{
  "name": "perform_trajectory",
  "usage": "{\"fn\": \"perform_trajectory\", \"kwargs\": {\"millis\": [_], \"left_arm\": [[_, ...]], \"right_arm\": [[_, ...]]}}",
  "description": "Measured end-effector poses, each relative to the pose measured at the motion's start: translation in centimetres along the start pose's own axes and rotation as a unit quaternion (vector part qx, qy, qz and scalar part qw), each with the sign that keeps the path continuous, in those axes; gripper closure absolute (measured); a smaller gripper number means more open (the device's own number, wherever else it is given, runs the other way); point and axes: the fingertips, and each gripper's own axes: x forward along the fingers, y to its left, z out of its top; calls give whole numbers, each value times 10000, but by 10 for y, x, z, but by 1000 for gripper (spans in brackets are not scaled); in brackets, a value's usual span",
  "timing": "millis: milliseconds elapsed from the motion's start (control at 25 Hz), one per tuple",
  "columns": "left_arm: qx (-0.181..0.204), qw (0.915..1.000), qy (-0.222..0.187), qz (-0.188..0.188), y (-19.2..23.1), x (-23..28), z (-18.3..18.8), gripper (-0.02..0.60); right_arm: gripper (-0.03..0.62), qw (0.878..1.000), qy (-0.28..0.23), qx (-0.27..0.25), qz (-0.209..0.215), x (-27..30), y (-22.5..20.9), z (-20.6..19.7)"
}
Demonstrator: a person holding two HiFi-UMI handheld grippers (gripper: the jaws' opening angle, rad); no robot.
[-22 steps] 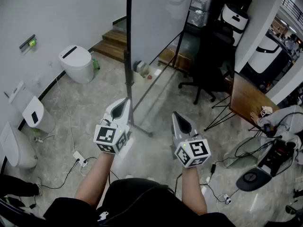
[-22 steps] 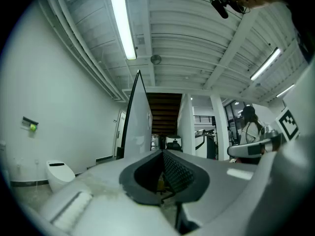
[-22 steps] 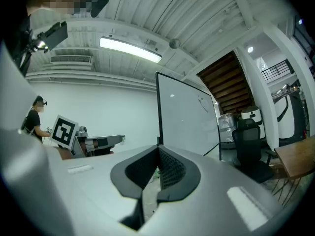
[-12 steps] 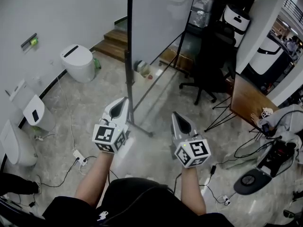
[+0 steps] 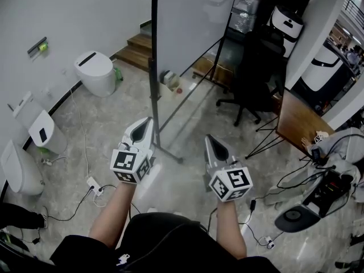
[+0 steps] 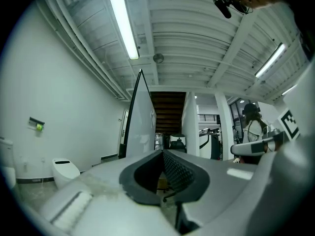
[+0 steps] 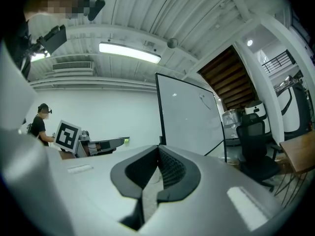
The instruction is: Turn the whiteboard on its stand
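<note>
The turn hasn't begun, as far as I can judge. The whiteboard (image 5: 190, 21) stands upright on its stand (image 5: 152, 90) just ahead of me. Its black-framed near edge faces me and its white face runs away toward the office chair (image 5: 253, 67). Neither of my tools has a hold on the frame, so the whole job is still left: get a grip on or a push against that edge, then swing the board about on its stand.

My left gripper (image 5: 149, 121) points level at the stand's upright and is just beside it in the head view. In the left gripper view the board's edge (image 6: 132, 127) rises beyond the tips with a gap before it, so I don't think I'm touching it. Its fingers (image 6: 182, 173) are pressed together at the tips, with nothing between them.

My right gripper (image 5: 209, 137) hangs further to the right, over the stone floor (image 5: 108, 124) and apart from the stand's foot bar (image 5: 170, 155). In the right gripper view the board's white face (image 7: 189, 122) is ahead and out of reach. Those fingers (image 7: 170, 168) also meet at the tips and hold nothing.
</note>
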Motion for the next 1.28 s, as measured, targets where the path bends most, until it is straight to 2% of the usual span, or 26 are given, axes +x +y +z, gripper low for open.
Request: {"fn": "perform_trajectory", "kwargs": {"millis": [880,1280], "left_arm": [[54,9993,169,318,-46,-5,-17,578],[130,9987,268,413,-30,-1,-25,578]], "right_arm": [[586,9990,183,168,379,-37,-38,-11],[586,9982,210,270,500,-22,-36,-19]]}}
